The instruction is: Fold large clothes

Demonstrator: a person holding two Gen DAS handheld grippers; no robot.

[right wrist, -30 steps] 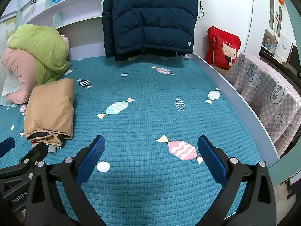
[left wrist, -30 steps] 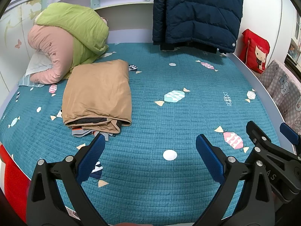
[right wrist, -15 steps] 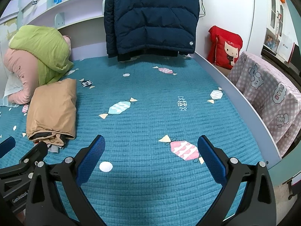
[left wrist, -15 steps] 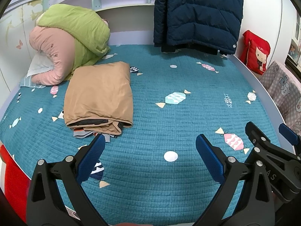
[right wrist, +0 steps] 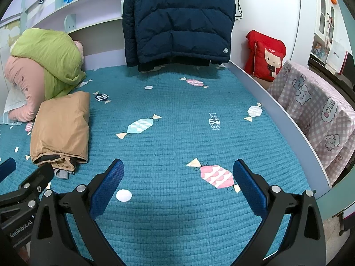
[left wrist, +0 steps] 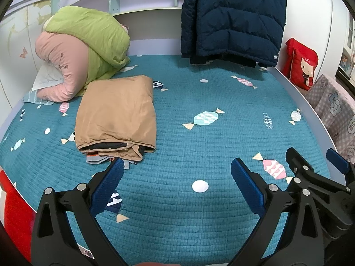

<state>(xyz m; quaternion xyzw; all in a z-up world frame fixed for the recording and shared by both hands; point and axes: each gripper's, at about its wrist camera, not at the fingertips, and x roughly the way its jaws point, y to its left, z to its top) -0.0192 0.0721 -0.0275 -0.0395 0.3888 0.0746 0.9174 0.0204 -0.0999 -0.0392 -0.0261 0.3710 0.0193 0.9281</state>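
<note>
A folded tan garment [left wrist: 117,113] lies on the teal bed cover [left wrist: 199,146], left of centre; it also shows in the right wrist view [right wrist: 62,128]. Dark and grey cloth edges stick out at its near end. A navy puffer jacket [left wrist: 230,17] hangs at the head of the bed, also in the right wrist view [right wrist: 177,20]. My left gripper [left wrist: 177,173] is open and empty above the bed, just short of the garment's near edge. My right gripper [right wrist: 178,175] is open and empty, to the right of the left one.
A green and pink bundle of bedding [left wrist: 84,51] sits at the back left. A red cartoon cushion [right wrist: 266,55] and a checked pink cloth [right wrist: 317,106] stand beyond the bed's right rim [right wrist: 277,110]. White shelves run behind the bed.
Both grippers have moved slightly forward over the bed; the tan garment sits a little lower and nearer in both views. Both stay open and empty.
</note>
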